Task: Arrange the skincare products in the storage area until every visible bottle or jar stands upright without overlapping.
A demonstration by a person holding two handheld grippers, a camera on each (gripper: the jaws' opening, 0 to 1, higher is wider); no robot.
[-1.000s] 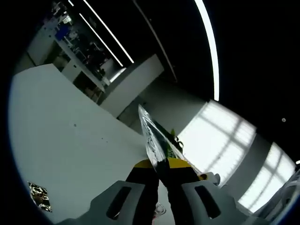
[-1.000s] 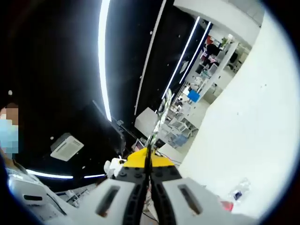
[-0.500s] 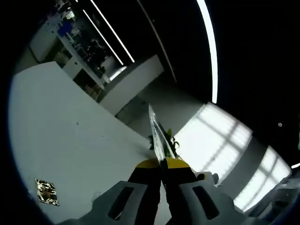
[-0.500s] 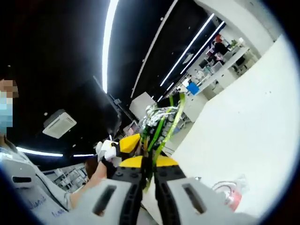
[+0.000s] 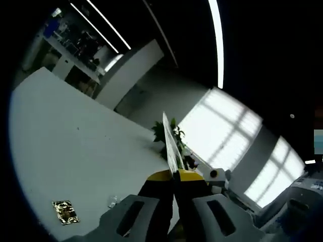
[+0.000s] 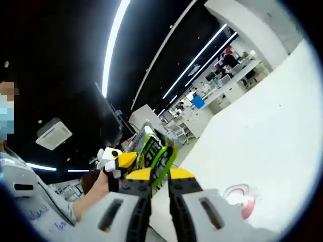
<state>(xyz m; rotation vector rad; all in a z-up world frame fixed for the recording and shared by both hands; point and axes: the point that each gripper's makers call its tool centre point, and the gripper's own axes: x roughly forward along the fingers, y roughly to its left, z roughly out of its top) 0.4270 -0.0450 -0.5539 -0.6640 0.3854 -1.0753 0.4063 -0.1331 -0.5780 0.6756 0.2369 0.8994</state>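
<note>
My left gripper [image 5: 174, 175] is shut on a thin flat sachet [image 5: 171, 145], seen edge-on and sticking up from the yellow-tipped jaws. My right gripper [image 6: 160, 174] is shut on a silver sachet with green edges [image 6: 154, 151], its printed face partly turned to the camera. The left gripper [image 6: 120, 160], held by a gloved hand, comes in from the left and meets that sachet's left edge. Both grippers are held high above the white table [image 6: 262, 126]. No bottle or jar is in sight.
A gold foil packet [image 5: 65, 212] and a small clear scrap [image 5: 112, 201] lie on the table [image 5: 60, 141]. A pink item in clear wrap [image 6: 243, 199] lies near my right jaws. A person's sleeve [image 6: 30, 212] is at the left. A potted plant [image 5: 169, 132] stands beyond the table's far edge.
Both views have swung with the hands. In the right gripper view the sachet turned from edge-on to partly face-on, and the left gripper came in beside it.
</note>
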